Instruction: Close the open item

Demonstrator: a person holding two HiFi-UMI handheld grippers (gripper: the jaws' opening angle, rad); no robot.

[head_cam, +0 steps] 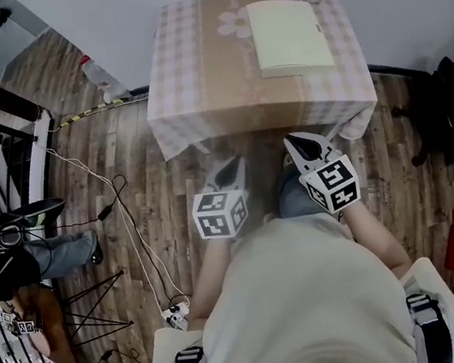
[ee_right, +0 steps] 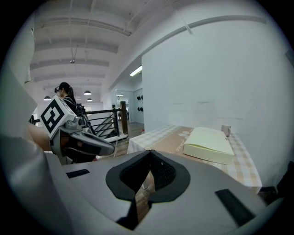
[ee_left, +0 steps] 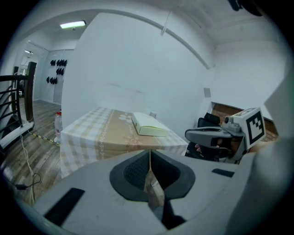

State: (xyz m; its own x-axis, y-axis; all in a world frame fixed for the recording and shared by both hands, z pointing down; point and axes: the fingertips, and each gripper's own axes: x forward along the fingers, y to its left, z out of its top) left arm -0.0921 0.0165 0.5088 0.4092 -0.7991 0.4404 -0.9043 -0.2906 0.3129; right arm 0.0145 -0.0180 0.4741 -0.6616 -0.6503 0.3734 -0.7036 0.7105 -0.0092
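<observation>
The table point(head_cam: 211, 92) carries the pale box point(head_cam: 288, 35) on its far right part, its lid seemingly down. My left gripper point(head_cam: 227, 170) and right gripper point(head_cam: 301, 146) hang short of the table's near edge, fingers clenched on nothing, probably idle.

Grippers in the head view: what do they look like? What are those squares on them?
Both are pale grey plastic, narrowing to a pointed beak. The left gripper and right gripper each carry a white cube printed with black square markers. In the gripper views, the inner pads are dark and finely textured. The person wears a light-coloured top.
</observation>
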